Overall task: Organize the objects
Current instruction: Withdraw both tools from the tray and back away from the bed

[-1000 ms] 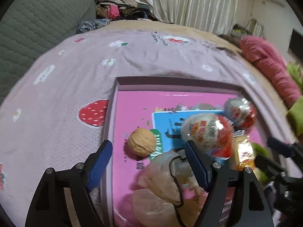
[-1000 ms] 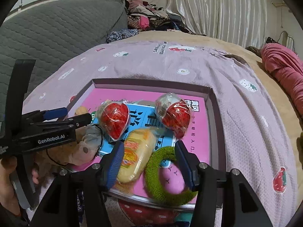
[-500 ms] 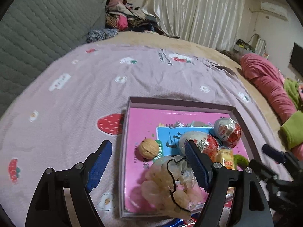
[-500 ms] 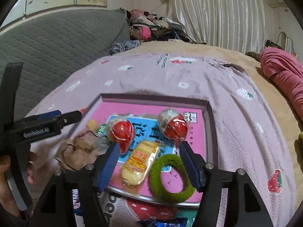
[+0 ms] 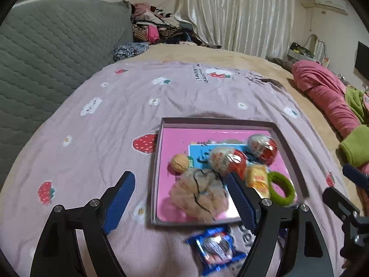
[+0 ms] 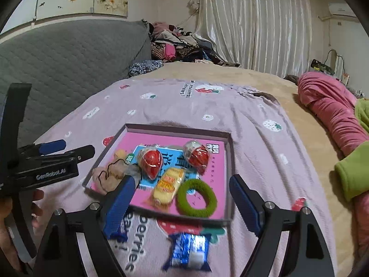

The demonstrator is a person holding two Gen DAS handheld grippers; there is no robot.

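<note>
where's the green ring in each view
Left wrist view: the green ring lies at the near right corner of the pink box, right of the yellow snack, partly behind the left gripper.
Right wrist view: lower centre, between the open fingers of the right gripper, again right of the yellow snack.
Shared landmark: the blue packet on the blanket just outside the box's near edge.

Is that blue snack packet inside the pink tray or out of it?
Out. The blue snack packet lies on the purple blanket, just outside the near wall of the pink tray, while the other items sit inside.
</note>
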